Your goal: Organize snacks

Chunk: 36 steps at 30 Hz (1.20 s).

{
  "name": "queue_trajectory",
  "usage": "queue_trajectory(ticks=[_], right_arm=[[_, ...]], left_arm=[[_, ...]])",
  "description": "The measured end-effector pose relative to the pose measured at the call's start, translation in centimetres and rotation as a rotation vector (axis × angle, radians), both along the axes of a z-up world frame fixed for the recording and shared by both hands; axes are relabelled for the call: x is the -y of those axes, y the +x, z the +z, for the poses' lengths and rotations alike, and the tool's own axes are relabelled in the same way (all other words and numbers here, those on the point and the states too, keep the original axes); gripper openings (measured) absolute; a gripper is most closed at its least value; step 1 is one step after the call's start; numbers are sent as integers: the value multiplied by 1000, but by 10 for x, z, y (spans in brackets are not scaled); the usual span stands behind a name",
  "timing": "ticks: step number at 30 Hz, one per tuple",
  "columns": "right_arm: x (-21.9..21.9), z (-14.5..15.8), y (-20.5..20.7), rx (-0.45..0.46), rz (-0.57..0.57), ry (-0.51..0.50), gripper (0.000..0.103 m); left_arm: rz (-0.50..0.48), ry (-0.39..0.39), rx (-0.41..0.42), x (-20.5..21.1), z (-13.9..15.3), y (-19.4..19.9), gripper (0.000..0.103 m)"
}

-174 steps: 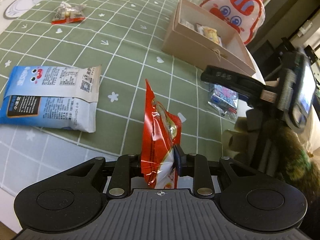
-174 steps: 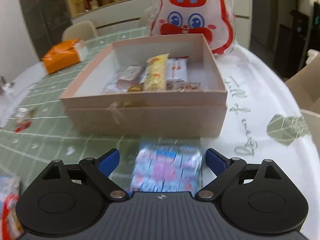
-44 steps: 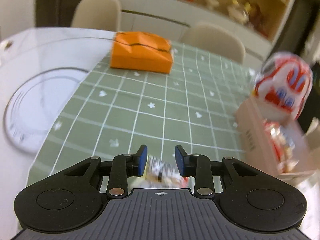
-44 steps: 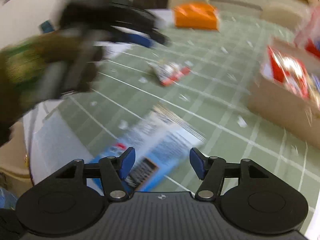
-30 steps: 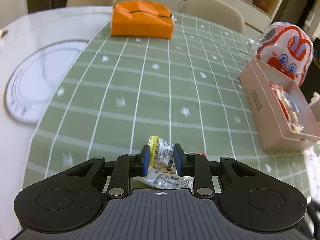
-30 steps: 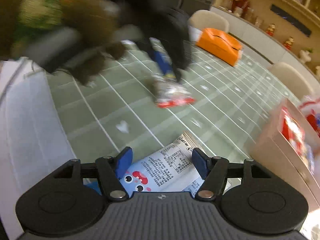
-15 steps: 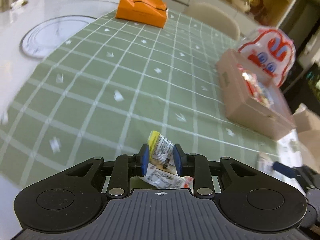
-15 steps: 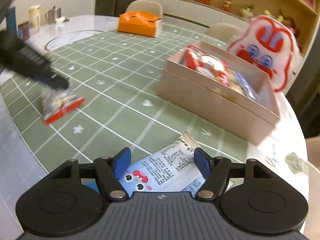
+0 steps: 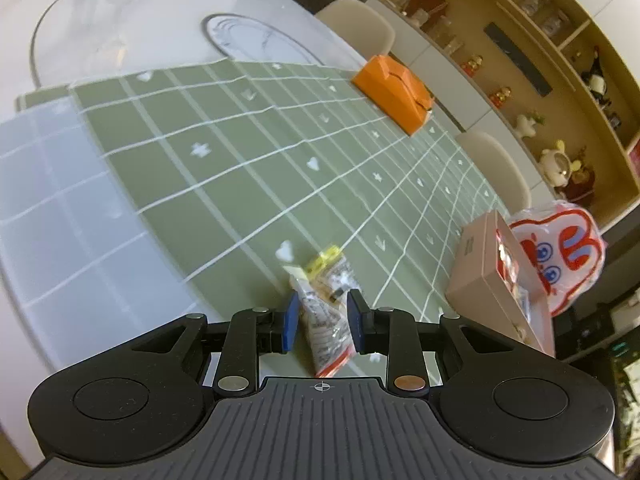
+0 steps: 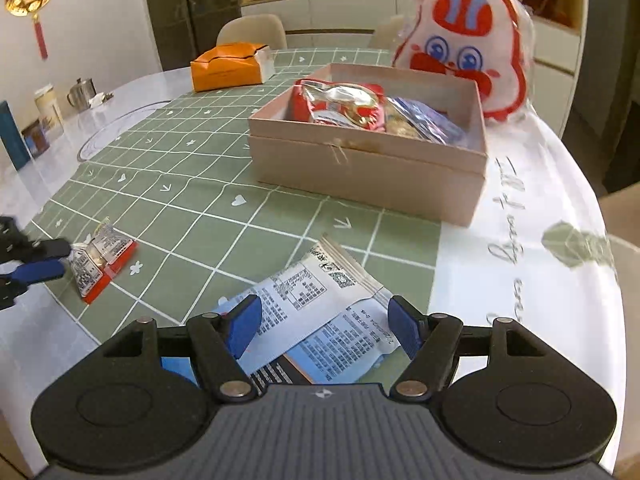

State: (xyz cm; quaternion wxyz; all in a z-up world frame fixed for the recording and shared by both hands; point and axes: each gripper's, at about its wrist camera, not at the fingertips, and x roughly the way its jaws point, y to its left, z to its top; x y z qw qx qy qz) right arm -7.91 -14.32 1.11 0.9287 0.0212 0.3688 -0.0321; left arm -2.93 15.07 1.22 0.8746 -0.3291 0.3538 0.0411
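Left wrist view: the left claw is nearly closed, its two blue pads pinching a small clear snack pack with a red bottom edge. The pack stands up between the pads, its yellow top corner poking forward over the green checked cloth. The pink box lies ahead and to the right of the claw, well apart from it, with snacks showing over its rim. A rabbit bag sits just behind the box, and an orange box lies far up the cloth from the pink box.

Right wrist view: the right claw is about halfway open and clamps a wide blue-and-white bag, a blue pad pressed against each side of it. The bag's sealed white end sticks out toward the pink box, which sits ahead of the claw, near but apart from the bag. Inside the box lie a red foil pack and other wrapped snacks. The rabbit bag leans against the box's far side. The left claw shows at the left edge, far left of the box, gripping the small pack just above the cloth.
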Motion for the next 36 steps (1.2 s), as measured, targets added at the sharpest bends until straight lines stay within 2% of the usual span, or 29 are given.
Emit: queue_trajectory(ticks=[6,8,11,14,17,20,24,27,30,33,36], right_arm=[[6,1,-4,-38,14,42,72],[6,2,-4,-46,19,50,72],[5,5,-8,-33,19,45,72],[8,7,-11,-15,-10,34,72],[12,4,-13,-50,-70,78,72],[11,-1,-14,-50,-98,148,79],[-1,-5,2,-31,-82,164,88],[-15,-9,18,-7,-81,135,92],[-33,-14,33,-21,-84,21,97],[-48,-20,35,-21,-35,-97,98],[-48,-24,30,18,-19,-116,99]], left_arm=[[-89,129,-53,23,1,38,32],[-133,163,-57,32,-1,43,37],[-172,199,-50,40,-3,42,38],[-188,211,-48,44,-2,40,38],[-199,205,-54,44,-2,39,39],[-210,204,-61,45,-2,39,39],[-227,221,-77,47,0,42,40],[-243,233,-90,48,2,45,40],[-261,235,-98,46,4,45,39],[-248,221,-91,43,10,38,38],[-227,210,-90,41,17,28,38]])
